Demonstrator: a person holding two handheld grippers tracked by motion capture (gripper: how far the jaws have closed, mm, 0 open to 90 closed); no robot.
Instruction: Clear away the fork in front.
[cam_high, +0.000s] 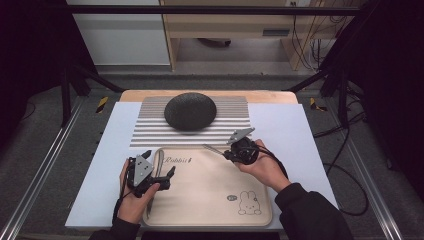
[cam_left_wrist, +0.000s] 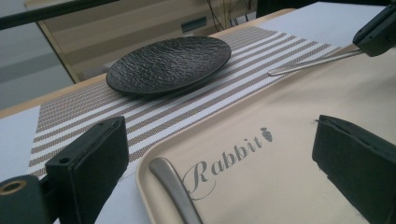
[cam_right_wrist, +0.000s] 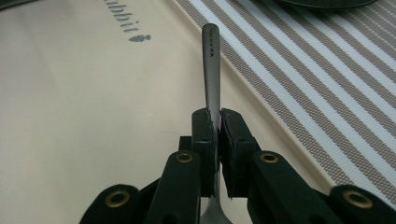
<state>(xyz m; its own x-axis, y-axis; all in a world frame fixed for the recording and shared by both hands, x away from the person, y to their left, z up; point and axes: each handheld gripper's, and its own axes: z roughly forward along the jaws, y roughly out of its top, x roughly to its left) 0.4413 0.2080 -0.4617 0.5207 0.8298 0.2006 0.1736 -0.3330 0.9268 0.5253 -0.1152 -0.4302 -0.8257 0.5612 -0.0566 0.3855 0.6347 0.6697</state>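
My right gripper (cam_high: 231, 152) (cam_right_wrist: 217, 135) is shut on a slim metal utensil (cam_high: 215, 148) (cam_right_wrist: 211, 65), whose handle sticks out past the jaws over the far edge of the beige tray (cam_high: 210, 195) (cam_right_wrist: 93, 116). In the left gripper view the same utensil (cam_left_wrist: 308, 63) hangs level, with the right gripper (cam_left_wrist: 378, 35) at the top right. My left gripper (cam_high: 160, 162) (cam_left_wrist: 219, 158) stands open over the tray's left part with nothing between its jaws. A second metal handle (cam_left_wrist: 173, 189) lies by the tray's left rim. A black plate (cam_high: 190, 111) (cam_left_wrist: 168, 65) rests on the striped placemat (cam_high: 150, 132) (cam_right_wrist: 303, 79).
The tray (cam_left_wrist: 280, 177) bears the word "Rabbit" and a small rabbit drawing (cam_high: 248, 202) at its near right. It lies on a pale blue sheet (cam_high: 295, 130) over the table. Dark frame bars and cables (cam_high: 345, 100) stand around the table's sides.
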